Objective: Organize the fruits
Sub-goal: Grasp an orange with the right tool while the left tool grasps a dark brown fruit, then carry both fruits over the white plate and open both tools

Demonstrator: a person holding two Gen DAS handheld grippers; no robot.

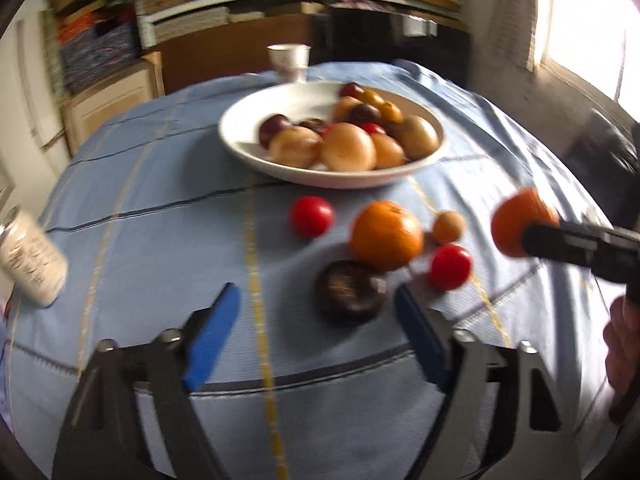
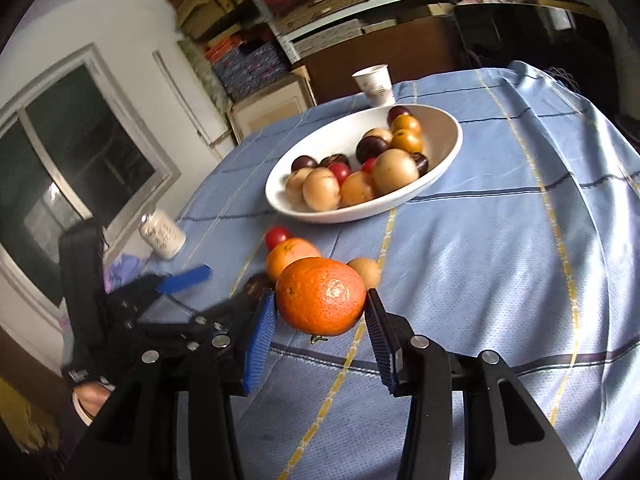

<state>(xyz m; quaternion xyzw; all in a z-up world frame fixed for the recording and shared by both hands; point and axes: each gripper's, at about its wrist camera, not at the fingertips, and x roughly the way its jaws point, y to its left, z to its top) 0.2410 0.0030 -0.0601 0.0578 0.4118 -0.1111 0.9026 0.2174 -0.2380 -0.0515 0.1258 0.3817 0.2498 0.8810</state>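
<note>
A white bowl (image 1: 240,128) (image 2: 448,148) on the blue cloth holds several fruits. Loose on the cloth in front of it lie a red tomato (image 1: 311,216), an orange (image 1: 386,235), a small tan fruit (image 1: 449,227), a second red tomato (image 1: 451,267) and a dark purple fruit (image 1: 349,293). My left gripper (image 1: 316,308) is open and empty, low over the cloth, with the dark fruit just inside its right finger. My right gripper (image 2: 320,316) is shut on a second orange (image 2: 321,295) (image 1: 520,224) and holds it above the cloth, right of the loose fruits.
A paper cup (image 1: 289,62) (image 2: 376,85) stands behind the bowl. A white jar (image 1: 30,262) (image 2: 162,233) stands at the table's left edge. Shelves with stacked cloth fill the back wall. A window is on the right in the left wrist view.
</note>
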